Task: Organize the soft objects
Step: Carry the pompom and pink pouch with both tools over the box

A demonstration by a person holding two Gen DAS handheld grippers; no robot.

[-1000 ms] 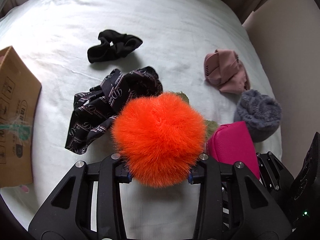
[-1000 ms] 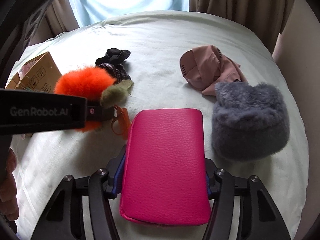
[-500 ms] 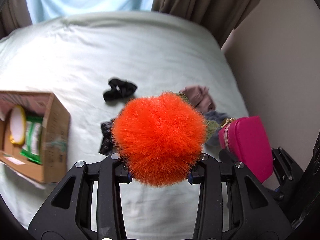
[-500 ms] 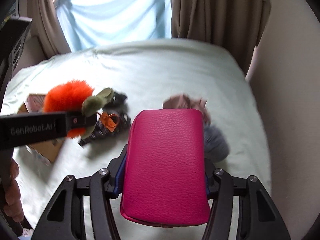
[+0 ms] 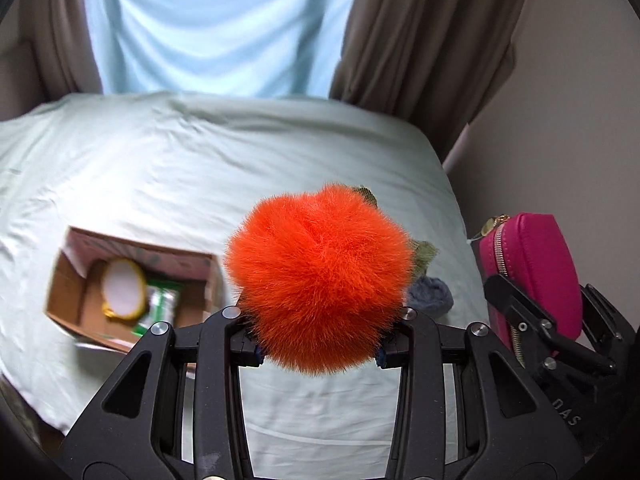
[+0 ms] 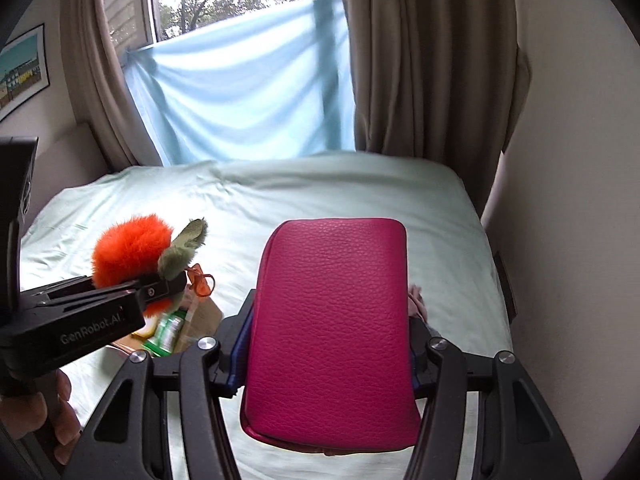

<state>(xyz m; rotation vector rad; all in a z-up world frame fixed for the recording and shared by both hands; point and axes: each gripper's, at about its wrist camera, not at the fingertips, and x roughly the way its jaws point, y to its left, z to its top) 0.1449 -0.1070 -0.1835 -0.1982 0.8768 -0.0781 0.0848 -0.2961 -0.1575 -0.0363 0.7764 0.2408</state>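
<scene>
The orange pompom is clamped between the fingers of the left gripper and is held in the air above the bed, with its green leaf-like tufts and a small orange ribbon seen on its far side in the right wrist view. The pink pouch is gripped by its two long sides in the right gripper and is likewise held clear of the sheet; in the left wrist view its zipper and gold pull are seen along the edge turned toward the left gripper.

An open cardboard box is set on the bed toward its left edge, below and beside the pompom. A round yellow-rimmed item and green packets are seen inside it. A grey fuzzy item lies on the sheet near the bed's right edge, partly hidden behind the pompom. A scrap of pink fabric is glimpsed past the pouch's right side. Brown curtains and a pale blue cloth hang beyond the bed's far edge.
</scene>
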